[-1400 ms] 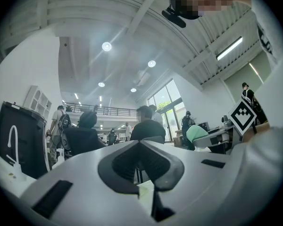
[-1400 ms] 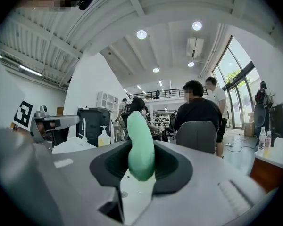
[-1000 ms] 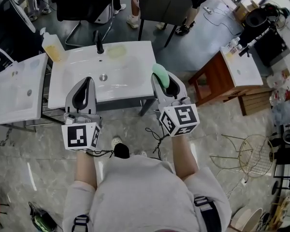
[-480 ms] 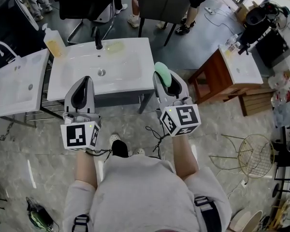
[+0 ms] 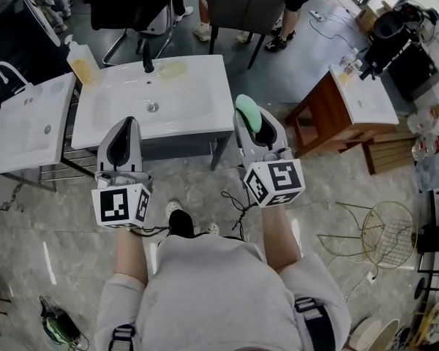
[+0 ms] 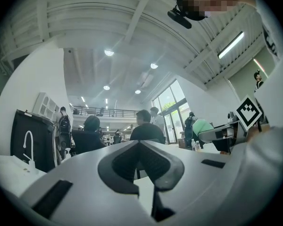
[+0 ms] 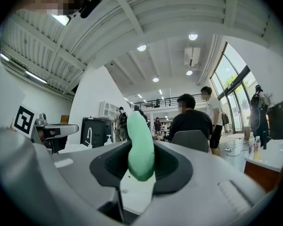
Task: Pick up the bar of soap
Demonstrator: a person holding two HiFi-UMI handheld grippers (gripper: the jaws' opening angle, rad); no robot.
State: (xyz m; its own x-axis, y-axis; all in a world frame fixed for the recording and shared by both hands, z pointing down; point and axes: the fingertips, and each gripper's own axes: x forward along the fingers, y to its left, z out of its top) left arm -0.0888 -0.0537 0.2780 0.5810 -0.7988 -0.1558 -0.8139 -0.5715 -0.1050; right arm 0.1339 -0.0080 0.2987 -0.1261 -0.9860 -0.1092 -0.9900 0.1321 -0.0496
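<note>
Washbasins in a bright white hall

A white washbasin (image 5: 190, 115) stands on a grey marbled floor (image 5: 29, 225), with a second basin (image 5: 14, 145) just beside it at left. A dark chair (image 5: 241, 2) sits behind and a wooden table (image 5: 314, 119) to the right, a wire basket (image 5: 384, 232) nearby. Tall windows (image 7: 231, 86) and round ceiling lights (image 7: 141, 47) give light.

The green bar of soap (image 5: 246, 112) looks smooth and matt, the white basin (image 5: 194, 97) glossy like ceramic, the floor (image 5: 66, 225) polished stone, the cabinet (image 5: 314, 119) reddish wood.
</note>
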